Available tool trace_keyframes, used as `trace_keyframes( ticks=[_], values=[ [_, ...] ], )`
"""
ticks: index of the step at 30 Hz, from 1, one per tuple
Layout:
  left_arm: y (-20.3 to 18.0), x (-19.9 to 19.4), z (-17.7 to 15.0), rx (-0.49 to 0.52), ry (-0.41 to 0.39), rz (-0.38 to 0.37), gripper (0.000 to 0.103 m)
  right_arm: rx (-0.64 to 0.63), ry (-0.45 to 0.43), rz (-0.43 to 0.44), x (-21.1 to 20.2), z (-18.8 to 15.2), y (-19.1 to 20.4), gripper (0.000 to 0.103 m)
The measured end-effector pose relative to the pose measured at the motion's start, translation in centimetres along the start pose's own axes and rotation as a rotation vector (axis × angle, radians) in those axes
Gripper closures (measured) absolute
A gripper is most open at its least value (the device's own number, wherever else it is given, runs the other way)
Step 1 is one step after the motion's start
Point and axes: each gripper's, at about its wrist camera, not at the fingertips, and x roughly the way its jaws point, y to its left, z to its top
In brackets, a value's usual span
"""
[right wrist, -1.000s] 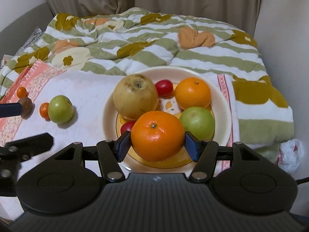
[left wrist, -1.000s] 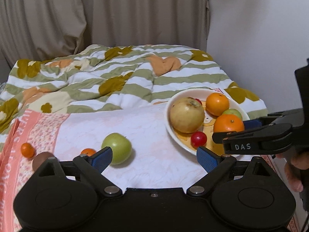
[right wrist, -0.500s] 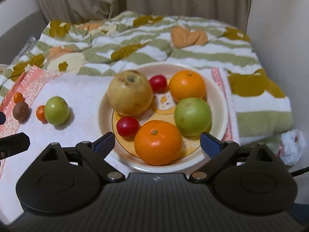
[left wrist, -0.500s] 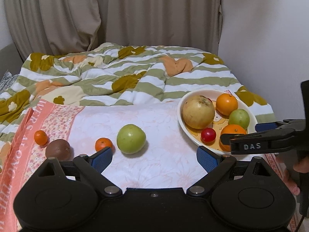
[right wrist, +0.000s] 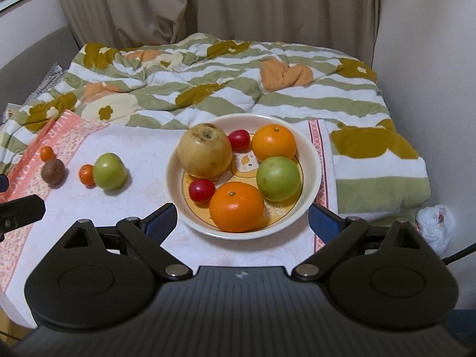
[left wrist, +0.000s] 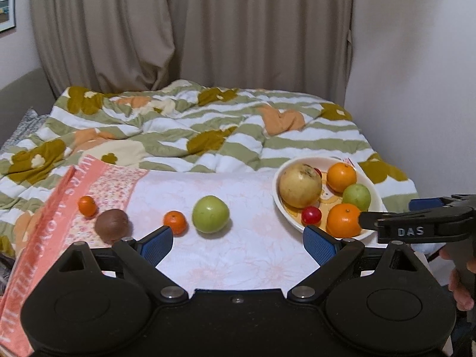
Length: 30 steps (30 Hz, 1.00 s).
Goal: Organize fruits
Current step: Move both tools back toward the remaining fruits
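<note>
Bowl (right wrist: 316,160) holding oranges (right wrist: 236,206), apples (right wrist: 278,178) (six fruits)

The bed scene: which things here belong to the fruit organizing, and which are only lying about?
Belong to the job:
- bowl already holding six fruits
- loose green apple
- two small oranges
- brown kiwi
- left tongs and right tongs, both open and empty

Only lying about:
- striped blanket
- curtain
- white plastic bag

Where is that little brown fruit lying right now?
The brown fruit lies on the pink-edged cloth at the left in both views, outside the bowl, between two small oranges.
</note>
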Motion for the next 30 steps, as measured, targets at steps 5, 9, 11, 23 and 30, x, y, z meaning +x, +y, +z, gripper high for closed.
trace_keyframes(
  ticks=[5,9,11,23,30],
  values=[
    [1.5,-2.2,-0.2,-0.056,-0.02,0.048,0.005,-0.035,-0.032,0.003,-2.7,0.2,0.6,0.0],
    [3.2,-4.1,-0.7,-0.056,-0.026,0.11,0.005,-0.035,-0.056,0.033,-4.6,0.3,1.5,0.0],
    [4.2,-5.1,-0.8,-0.056,-0.033,0.137,0.005,-0.035,-0.062,0.046,-5.5,0.4,2.4,0.0],
    [13.0,-7.6,-0.8,-0.06,-0.108,0.166,0.002,-0.002,-0.127,0.044,-7.9,1.2,10.0,0.0],
    [18.8,-6.0,-0.1,-0.016,-0.111,0.086,0.002,0.038,-0.119,-0.021,-6.6,1.4,15.7,0.0]
  ],
)
